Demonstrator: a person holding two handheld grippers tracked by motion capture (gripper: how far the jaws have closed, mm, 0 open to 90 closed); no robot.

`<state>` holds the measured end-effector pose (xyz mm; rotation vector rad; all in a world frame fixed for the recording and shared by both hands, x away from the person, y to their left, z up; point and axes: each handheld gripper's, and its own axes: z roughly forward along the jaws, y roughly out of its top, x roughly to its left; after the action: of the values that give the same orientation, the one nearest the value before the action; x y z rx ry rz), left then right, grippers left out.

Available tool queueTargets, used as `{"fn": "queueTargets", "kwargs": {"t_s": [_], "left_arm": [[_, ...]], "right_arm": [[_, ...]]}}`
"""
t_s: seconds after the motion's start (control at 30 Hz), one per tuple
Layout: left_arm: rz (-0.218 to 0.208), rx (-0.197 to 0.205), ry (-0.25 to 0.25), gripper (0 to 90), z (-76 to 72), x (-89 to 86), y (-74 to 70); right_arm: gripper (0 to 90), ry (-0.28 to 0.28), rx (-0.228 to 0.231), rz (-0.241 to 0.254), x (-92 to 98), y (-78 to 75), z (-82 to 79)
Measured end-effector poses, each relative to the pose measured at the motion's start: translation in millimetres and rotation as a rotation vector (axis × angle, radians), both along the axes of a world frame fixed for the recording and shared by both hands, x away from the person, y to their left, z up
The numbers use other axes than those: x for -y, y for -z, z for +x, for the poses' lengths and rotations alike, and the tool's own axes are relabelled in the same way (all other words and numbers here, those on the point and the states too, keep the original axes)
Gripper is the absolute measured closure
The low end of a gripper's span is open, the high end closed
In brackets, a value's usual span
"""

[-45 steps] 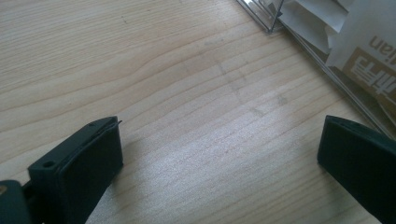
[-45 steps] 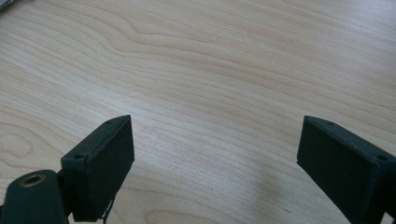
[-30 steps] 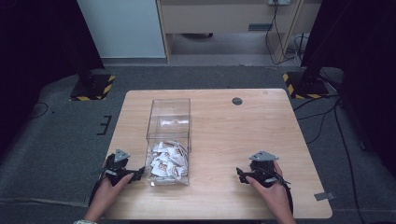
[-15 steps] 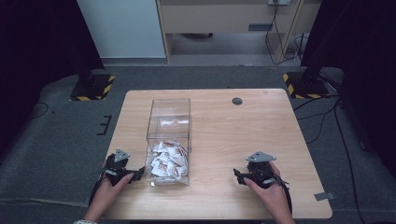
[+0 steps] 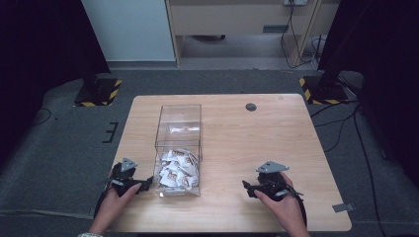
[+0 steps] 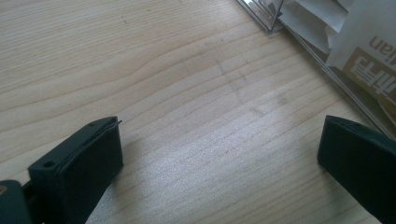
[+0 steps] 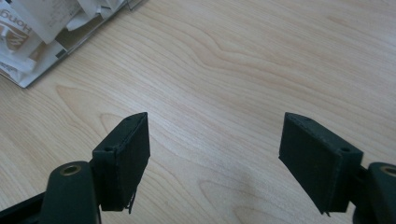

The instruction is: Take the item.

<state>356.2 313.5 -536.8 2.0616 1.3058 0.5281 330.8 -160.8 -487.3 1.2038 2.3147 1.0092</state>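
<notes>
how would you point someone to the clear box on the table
On the wooden table, look left of centre, toward the near edge. The clear box stands there, long and see-through, with white packets heaped in its near end.

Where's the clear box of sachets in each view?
High view: clear box left of table centre, sachets at its near end.
Left gripper view: its corner at top right.
Right gripper view: its corner at top left.
Shared landmark: the white-and-brown sachets.
</notes>
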Motion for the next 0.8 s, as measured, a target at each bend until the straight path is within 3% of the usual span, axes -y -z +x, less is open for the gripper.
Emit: {"fn": "queueTargets", "kwargs": {"t_s": [0.37,0.53,0.8], "left_arm": [[-0.001,0.000,0.000,0.0,-0.2,0.1,0.0],[0.000,0.000,0.001,0.0,-0.1,0.1,0.0],[0.000,0.000,0.001,0.0,-0.1,0.1,0.0]], "right_arm": [[17.8,-0.022,-0.008,-0.042,-17.8,-15.6,9.8],[17.7,-0.031,0.007,-0.065,-28.9,-22.7,13.8],[18.6,-0.056,-0.007,-0.071,-40.8,-31.7,19.7]]}}
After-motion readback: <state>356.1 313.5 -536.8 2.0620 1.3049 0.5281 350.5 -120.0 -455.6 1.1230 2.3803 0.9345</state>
